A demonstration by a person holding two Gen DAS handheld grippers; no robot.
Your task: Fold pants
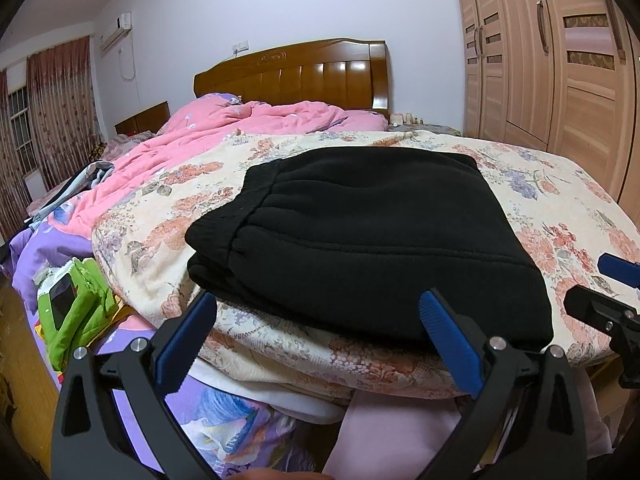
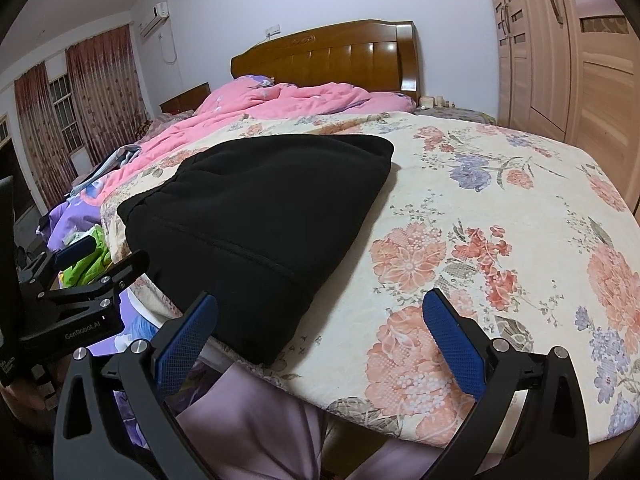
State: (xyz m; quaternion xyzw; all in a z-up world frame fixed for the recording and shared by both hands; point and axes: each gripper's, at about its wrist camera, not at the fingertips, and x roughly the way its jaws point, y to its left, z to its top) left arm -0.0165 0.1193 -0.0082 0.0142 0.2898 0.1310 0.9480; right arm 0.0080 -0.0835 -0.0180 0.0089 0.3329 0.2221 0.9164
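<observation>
The black pants (image 1: 360, 232) lie folded into a compact stack on the floral quilt (image 1: 560, 216), waistband to the left. My left gripper (image 1: 318, 312) is open and empty just in front of the stack's near edge. In the right wrist view the pants (image 2: 256, 216) lie left of centre on the quilt (image 2: 500, 240). My right gripper (image 2: 320, 312) is open and empty at the near edge, its left finger by the stack's near right corner. The right gripper also shows in the left view (image 1: 612, 292), the left one in the right view (image 2: 92, 264).
A pink duvet (image 1: 248, 128) is heaped behind the quilt toward the wooden headboard (image 1: 304, 72). A green pouch with a phone (image 1: 76, 304) lies at the left, off the quilt. A wardrobe (image 1: 560, 60) stands to the right. Pale pink cloth (image 2: 256, 432) hangs below the quilt's near edge.
</observation>
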